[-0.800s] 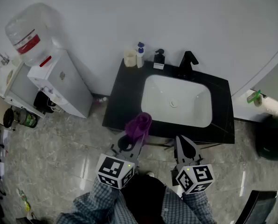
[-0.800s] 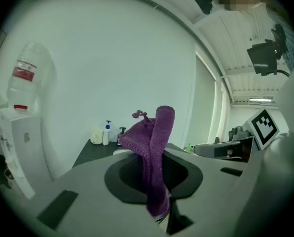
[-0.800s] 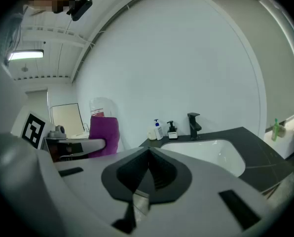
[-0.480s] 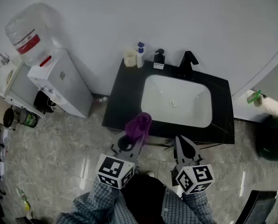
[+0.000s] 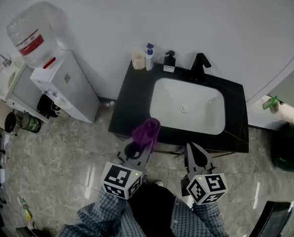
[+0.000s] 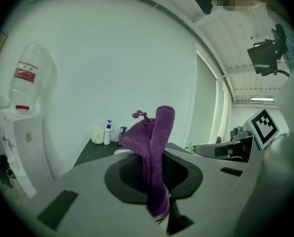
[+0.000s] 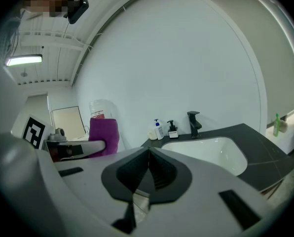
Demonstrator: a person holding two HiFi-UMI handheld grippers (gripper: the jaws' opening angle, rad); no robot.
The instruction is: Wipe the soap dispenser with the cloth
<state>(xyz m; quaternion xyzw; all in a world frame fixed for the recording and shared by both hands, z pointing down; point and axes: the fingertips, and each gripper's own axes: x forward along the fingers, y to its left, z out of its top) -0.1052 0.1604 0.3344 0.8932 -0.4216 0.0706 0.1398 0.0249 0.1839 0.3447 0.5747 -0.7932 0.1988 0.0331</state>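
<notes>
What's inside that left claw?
A purple cloth, clamped in the left gripper, whose jaws are shut on it, and sticking up past them. Its pinched lower part is covered by the jaws.

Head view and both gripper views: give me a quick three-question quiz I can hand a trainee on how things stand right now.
1. True or false: the left tool is shut on the purple cloth.
2. Fill in: the right tool holds nothing and its jaws are ___.
3. Choose: the black pump dispenser is
A. held in the right tool
B. upright at the back of the counter, between the blue-capped bottle and the faucet
C. wrapped in the purple cloth

Key: 1 true; 2 together; 3 B.
</notes>
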